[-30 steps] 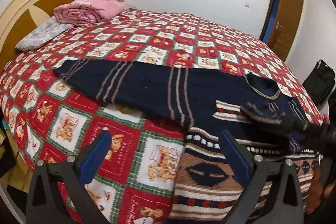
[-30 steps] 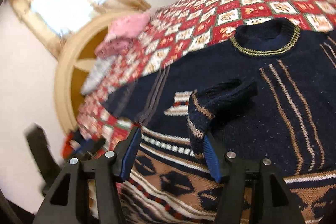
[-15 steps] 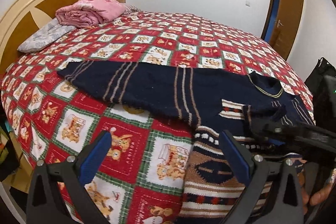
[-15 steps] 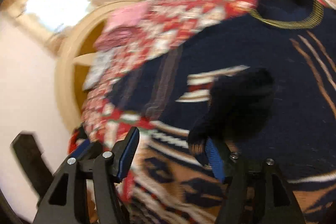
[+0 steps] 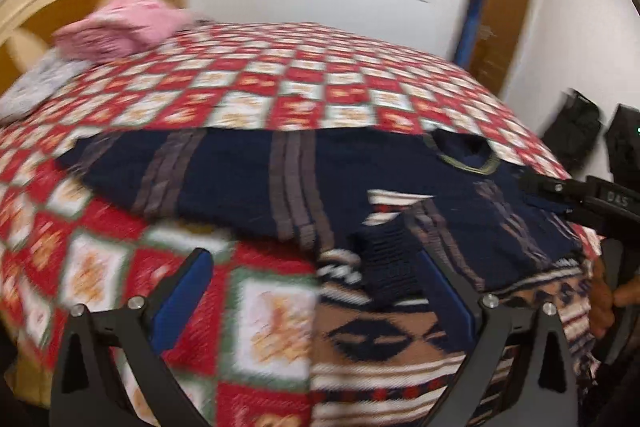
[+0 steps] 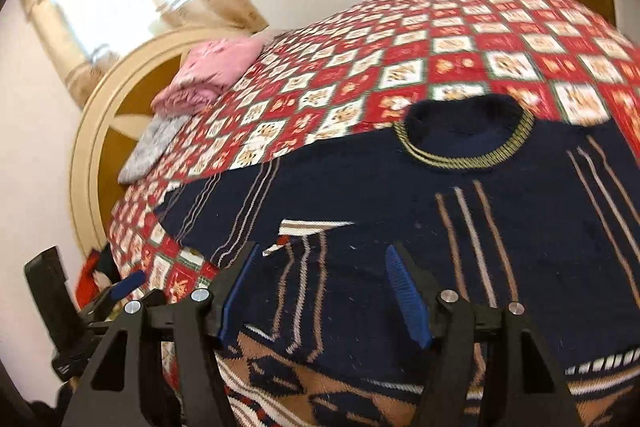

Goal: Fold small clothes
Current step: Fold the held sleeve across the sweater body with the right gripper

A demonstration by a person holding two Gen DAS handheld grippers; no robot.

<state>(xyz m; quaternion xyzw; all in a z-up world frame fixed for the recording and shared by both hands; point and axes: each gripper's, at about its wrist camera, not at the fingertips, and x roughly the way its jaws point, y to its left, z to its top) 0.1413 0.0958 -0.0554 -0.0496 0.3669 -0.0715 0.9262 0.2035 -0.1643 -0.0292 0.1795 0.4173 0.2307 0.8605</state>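
Sweater: navy knit with tan stripes and a patterned brown hem, lying flat on the bed, collar toward the far side, one sleeve stretched toward the headboard.
Folded sleeve: laid across the chest, its cuff just inside the left gripper's right finger.
Left gripper: fingers apart, nothing clamped.
Right gripper: fingers apart above the sweater's front, having just been widening; only flat knit shows between them, none of it pinched.
Bed: red and white checked quilt.
Pink blanket: folded by the headboard.
Hand: at the right edge of the left view.
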